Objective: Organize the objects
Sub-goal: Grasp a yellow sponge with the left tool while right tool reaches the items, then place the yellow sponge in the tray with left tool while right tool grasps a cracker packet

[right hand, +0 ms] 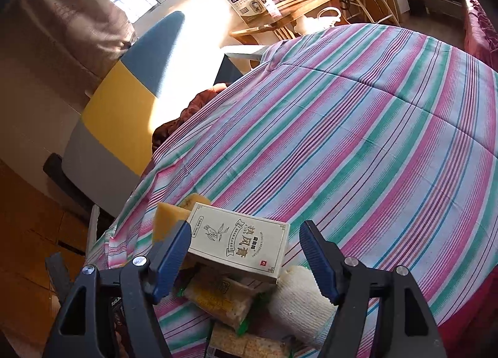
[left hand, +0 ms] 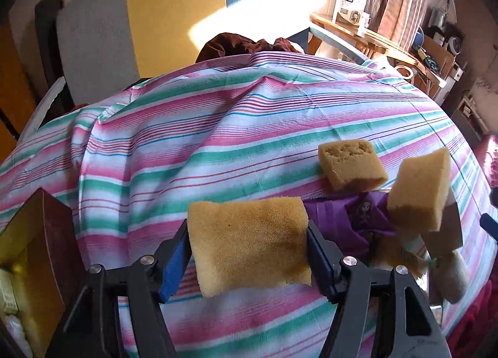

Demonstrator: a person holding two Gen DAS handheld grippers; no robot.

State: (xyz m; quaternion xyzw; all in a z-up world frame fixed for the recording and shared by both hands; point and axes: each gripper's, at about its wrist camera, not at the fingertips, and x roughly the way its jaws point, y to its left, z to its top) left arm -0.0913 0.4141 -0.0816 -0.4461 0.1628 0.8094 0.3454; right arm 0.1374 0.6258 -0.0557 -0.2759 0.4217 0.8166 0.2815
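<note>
My left gripper (left hand: 248,235) is shut on a yellow sponge (left hand: 249,252), one pad against each end, low over the striped cloth (left hand: 218,127). A second sponge (left hand: 353,168) lies on the cloth to the right. A third sponge (left hand: 420,190) stands tilted over a purple packet (left hand: 351,218). My right gripper (right hand: 244,233) is open around a pale printed box (right hand: 239,243). The left pad is at the box's edge and the right pad is apart from it. The box rests on snack packets (right hand: 218,299) beside a white roll (right hand: 298,299). A sponge (right hand: 169,218) shows behind the box.
An open brown carton (left hand: 46,233) with small items inside stands at the lower left of the left wrist view. Yellow, grey and blue panels (left hand: 174,9) rise behind the striped cloth. A wooden table (left hand: 358,31) with boxes stands at the back right. A red cover (right hand: 479,25) lies to the right.
</note>
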